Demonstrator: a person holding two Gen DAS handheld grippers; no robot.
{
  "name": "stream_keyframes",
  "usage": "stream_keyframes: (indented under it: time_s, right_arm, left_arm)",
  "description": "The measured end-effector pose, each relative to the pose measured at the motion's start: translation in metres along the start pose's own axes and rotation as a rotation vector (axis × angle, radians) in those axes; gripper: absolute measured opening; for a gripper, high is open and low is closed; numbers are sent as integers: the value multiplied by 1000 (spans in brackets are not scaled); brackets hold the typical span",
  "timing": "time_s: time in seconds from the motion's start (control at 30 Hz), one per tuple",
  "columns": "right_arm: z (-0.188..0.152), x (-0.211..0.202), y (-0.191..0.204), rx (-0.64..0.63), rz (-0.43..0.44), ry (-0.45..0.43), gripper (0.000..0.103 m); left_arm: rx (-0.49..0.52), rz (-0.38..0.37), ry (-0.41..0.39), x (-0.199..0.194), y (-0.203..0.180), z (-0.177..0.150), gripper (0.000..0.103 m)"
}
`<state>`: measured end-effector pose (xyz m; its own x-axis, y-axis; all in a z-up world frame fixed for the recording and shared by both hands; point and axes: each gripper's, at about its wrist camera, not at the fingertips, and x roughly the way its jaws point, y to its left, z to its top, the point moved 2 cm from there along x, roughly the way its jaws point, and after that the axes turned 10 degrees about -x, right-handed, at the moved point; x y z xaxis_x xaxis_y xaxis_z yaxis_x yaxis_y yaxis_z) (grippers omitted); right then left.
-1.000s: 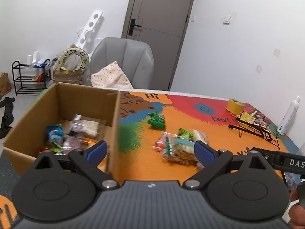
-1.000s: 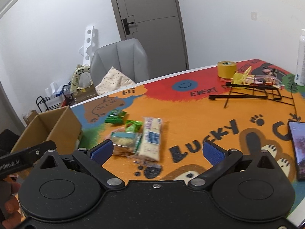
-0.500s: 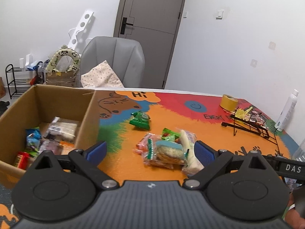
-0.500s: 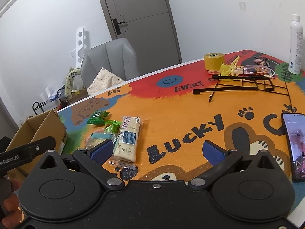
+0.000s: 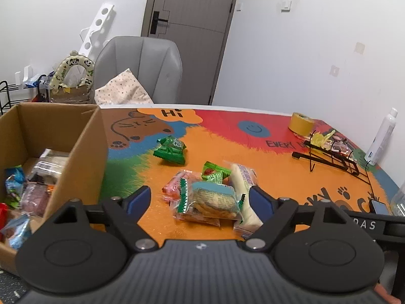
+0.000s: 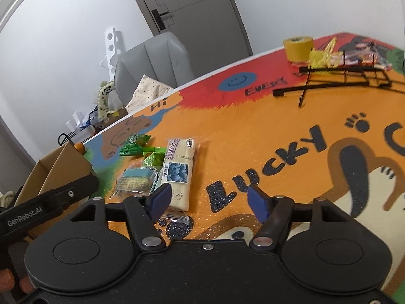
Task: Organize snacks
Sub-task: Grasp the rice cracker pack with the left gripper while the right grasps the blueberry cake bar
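Observation:
A pile of snack packs lies on the colourful table mat: a blue-topped cracker pack (image 5: 214, 201) (image 6: 135, 181), a long white blueberry bar (image 5: 244, 190) (image 6: 179, 171), a pink pack (image 5: 177, 183) and small green packs (image 5: 212, 171). A green candy pack (image 5: 170, 149) (image 6: 134, 143) lies apart, farther back. The cardboard box (image 5: 86, 152) (image 6: 63, 167) at the left holds several snacks. My left gripper (image 5: 200, 200) is open and empty, just before the cracker pack. My right gripper (image 6: 206, 200) is open and empty, just right of the white bar.
A black wire rack (image 5: 334, 159) (image 6: 339, 81), a yellow tape roll (image 5: 302, 124) (image 6: 297, 48) and a white spray bottle (image 5: 382, 136) stand at the far right. A phone (image 5: 378, 206) lies at the right edge. A grey chair (image 5: 141, 71) stands behind the table.
Both grippers have moved closer to the snack pile and their jaws have narrowed somewhat. The left view has swung right, away from the box. The right gripper has tilted.

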<state>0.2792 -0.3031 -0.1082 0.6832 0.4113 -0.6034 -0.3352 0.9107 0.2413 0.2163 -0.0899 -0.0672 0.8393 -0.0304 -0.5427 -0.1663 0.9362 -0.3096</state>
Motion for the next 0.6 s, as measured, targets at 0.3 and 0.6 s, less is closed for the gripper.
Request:
stream_keyframes:
  time_s: [0.3,0.6]
  right_arm:
    - [2,31,5,17,85,39,64]
    - [8,56,16,0,103,51,56]
  left_arm:
    - [6,16,41,22,1,6,64]
    - [26,22,60,35,-1,11,64]
